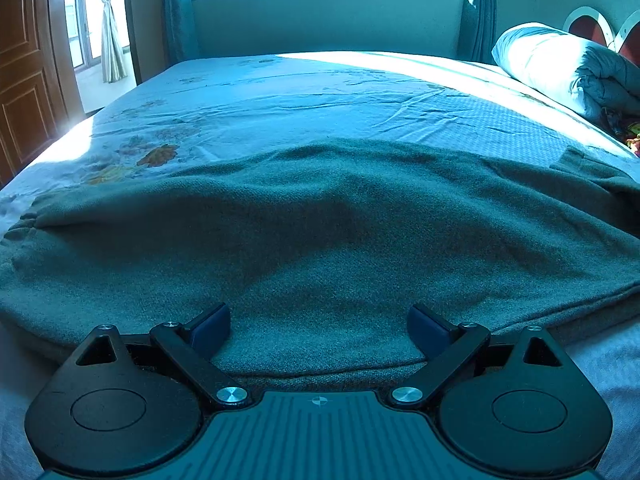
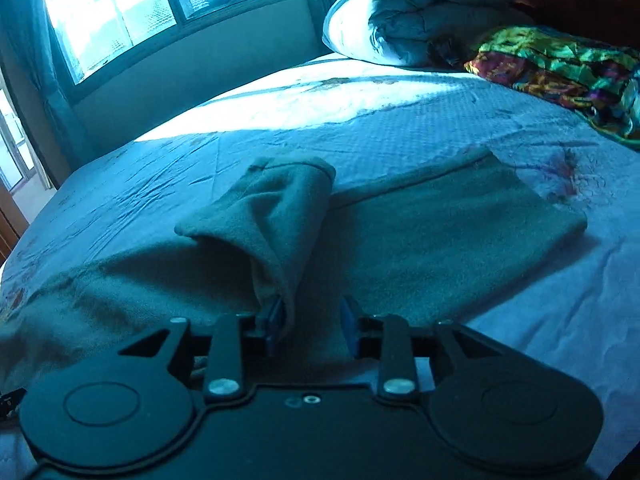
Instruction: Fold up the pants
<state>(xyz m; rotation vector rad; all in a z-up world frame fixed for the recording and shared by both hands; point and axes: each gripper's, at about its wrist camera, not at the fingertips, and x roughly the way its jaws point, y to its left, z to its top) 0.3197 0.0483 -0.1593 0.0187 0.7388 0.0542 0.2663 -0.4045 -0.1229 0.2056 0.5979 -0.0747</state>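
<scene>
Below: dark green pants (image 1: pixel 320 232) spread flat across the bed (image 1: pixel 280 92).
Left gripper (image 1: pixel 319 330), jaws wide apart, sits at the near edge of the fabric; right gripper (image 2: pixel 308 322), jaws partly parted, has a raised fold of the pants (image 2: pixel 276 216) draped against its left finger (image 2: pixel 274 316).

One pair of pants (image 1: pixel 320 224) on one bed (image 1: pixel 304 92); two grippers — the left gripper (image 1: pixel 319 330) and the right gripper (image 2: pixel 311 326); one rolled duvet (image 2: pixel 416 16); one multicoloured cloth (image 2: pixel 560 68); one wooden door (image 1: pixel 24 68).
</scene>
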